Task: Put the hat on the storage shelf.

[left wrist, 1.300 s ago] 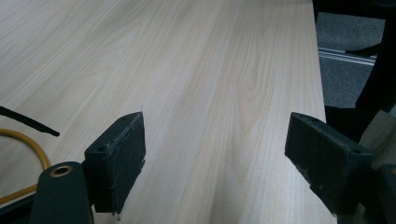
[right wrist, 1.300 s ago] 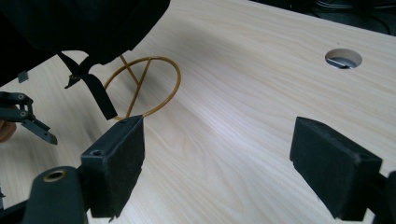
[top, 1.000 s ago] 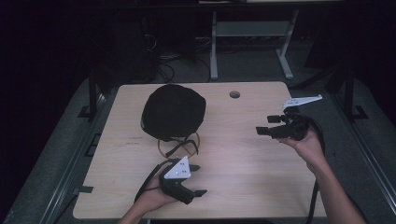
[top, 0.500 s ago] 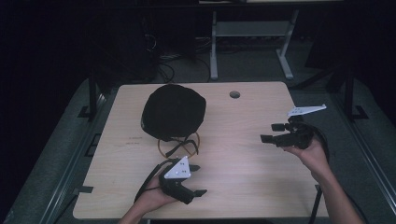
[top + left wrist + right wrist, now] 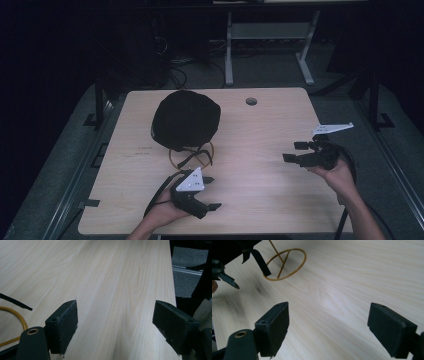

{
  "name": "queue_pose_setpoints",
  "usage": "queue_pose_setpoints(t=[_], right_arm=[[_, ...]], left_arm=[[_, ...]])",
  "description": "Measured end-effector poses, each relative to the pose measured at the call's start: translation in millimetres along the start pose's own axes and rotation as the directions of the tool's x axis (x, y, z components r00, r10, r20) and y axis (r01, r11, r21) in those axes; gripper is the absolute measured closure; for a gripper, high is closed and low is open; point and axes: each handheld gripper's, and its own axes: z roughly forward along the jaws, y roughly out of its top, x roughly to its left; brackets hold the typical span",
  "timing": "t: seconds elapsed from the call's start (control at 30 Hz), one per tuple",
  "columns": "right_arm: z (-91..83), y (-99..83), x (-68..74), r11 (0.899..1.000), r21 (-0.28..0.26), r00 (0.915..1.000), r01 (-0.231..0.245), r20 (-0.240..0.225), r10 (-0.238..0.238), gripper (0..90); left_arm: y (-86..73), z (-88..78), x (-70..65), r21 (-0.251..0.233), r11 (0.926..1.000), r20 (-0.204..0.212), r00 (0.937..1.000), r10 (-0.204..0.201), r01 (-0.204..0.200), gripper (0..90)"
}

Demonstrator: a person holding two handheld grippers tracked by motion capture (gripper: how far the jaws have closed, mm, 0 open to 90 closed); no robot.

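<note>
A round black bag [image 5: 185, 119] lies on the far left of the wooden table [image 5: 260, 125]. A yellow ring [image 5: 191, 154] with black straps [image 5: 186, 159] sticks out from under its near edge. My left gripper [image 5: 212, 192] rests open near the front edge, just below the ring, pointing right. Its view has the open left gripper [image 5: 117, 322] over bare wood, with the yellow ring [image 5: 15, 315] at the left. My right gripper [image 5: 294, 152] is held open at the right side, pointing left. The right gripper [image 5: 332, 325] looks across bare wood toward the ring [image 5: 284, 263] and a strap [image 5: 260, 261].
A cable hole [image 5: 251, 101] sits near the table's far edge. A grey desk frame [image 5: 270, 35] and cables stand on the dark floor behind. The left gripper's tip [image 5: 223, 275] shows at the far left of the right gripper view.
My right gripper has come nearer to the person and lower over the table, still open. The left gripper and the bag have not moved.
</note>
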Motion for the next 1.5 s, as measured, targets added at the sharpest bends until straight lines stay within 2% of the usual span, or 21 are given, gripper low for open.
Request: queue_pose_setpoints(t=[0.17, 0.33, 0.83, 1.1, 1.5], right_arm=[[0.3, -13.4, -0.2, 1.000, 0.019, 1.0000, -0.006, 0.004, 0.006, 17.1], [-3.2, -24.0, 0.4, 1.000, 0.014, 1.0000, -0.004, 0.000, 0.004, 17.1], [-14.5, -54.3, 4.1, 1.000, -0.007, 0.9999, -0.015, 0.000, 0.015, 17.1], [-12.6, -75.4, 8.6, 0.999, 0.019, 0.9996, -0.028, 0.005, 0.028, 17.1], [-17.5, -99.1, 14.1, 0.999, -0.007, 0.9991, -0.042, 0.009, 0.042, 17.1]], left_arm=[[0.1, 1.3, -1.1, 0.009, 0.9999, -0.003, 1.0000, 0.009, -0.009, 19.8], [-0.6, 0.7, -0.7, 0.007, 1.0000, 0.000, 1.0000, -0.005, 0.005, 19.8], [-1.0, 1.4, -0.9, 0.012, 0.9999, -0.002, 1.0000, -0.005, 0.005, 19.8], [-1.2, 1.1, -0.9, 0.012, 0.9999, -0.004, 1.0000, -0.006, 0.006, 19.8], [-1.9, 1.5, -1.2, 0.012, 0.9998, -0.001, 0.9999, -0.014, 0.014, 19.8]])
